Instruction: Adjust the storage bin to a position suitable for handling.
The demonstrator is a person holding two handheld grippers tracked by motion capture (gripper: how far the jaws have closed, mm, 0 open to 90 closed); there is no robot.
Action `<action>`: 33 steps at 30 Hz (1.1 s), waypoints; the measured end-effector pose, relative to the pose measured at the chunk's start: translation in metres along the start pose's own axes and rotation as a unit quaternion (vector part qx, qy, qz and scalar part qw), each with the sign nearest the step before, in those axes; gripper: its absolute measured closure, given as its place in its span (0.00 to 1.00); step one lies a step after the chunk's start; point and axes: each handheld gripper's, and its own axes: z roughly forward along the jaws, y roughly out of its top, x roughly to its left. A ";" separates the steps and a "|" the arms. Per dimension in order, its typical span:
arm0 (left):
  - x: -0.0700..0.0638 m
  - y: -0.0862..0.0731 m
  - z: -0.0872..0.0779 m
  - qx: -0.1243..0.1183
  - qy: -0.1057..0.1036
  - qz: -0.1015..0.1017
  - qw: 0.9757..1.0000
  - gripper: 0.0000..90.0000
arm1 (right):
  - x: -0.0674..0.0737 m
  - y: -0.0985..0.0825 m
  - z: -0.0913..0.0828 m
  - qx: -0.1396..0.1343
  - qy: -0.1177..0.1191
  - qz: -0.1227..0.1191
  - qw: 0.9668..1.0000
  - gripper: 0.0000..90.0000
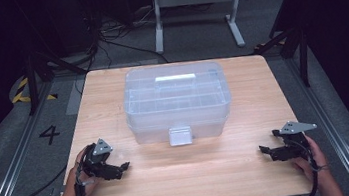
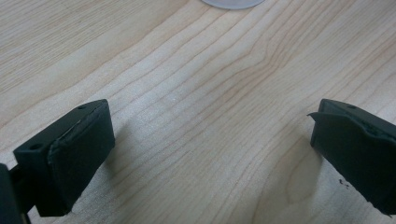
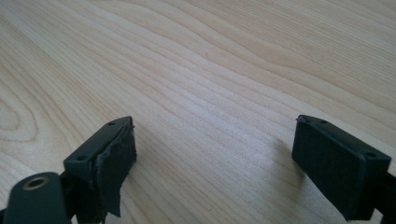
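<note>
A clear plastic storage box (image 1: 177,100) with a lid, a white top handle and a front latch (image 1: 180,135) stands in the middle of the wooden table (image 1: 211,169). My left gripper (image 1: 123,167) rests low on the table near its front left, held by a hand, pointing right toward the centre. Its jaws stand wide open over bare wood (image 2: 210,140), nothing between them. My right gripper (image 1: 265,151) lies near the front right, pointing left. It is open too, with only wood grain (image 3: 210,140) between the pads.
The table's front edge runs just behind both hands. Grey floor with rails, cables and a painted number lies on the left; a white frame stands beyond the far edge. The box's rounded base (image 2: 232,3) peeks in at the top of the left gripper view.
</note>
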 end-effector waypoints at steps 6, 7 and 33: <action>0.000 -0.002 -0.001 -0.003 -0.005 0.005 1.000 0.01 | 0.000 0.000 0.000 0.001 0.000 0.001 1.000 0.14; 0.000 -0.002 -0.001 -0.003 -0.005 0.005 1.000 0.01 | 0.000 0.000 0.000 0.001 0.000 0.001 1.000 0.14; 0.003 0.000 0.000 -0.001 -0.011 0.021 1.000 0.00 | -0.003 0.008 -0.003 0.014 -0.002 -0.022 1.000 0.20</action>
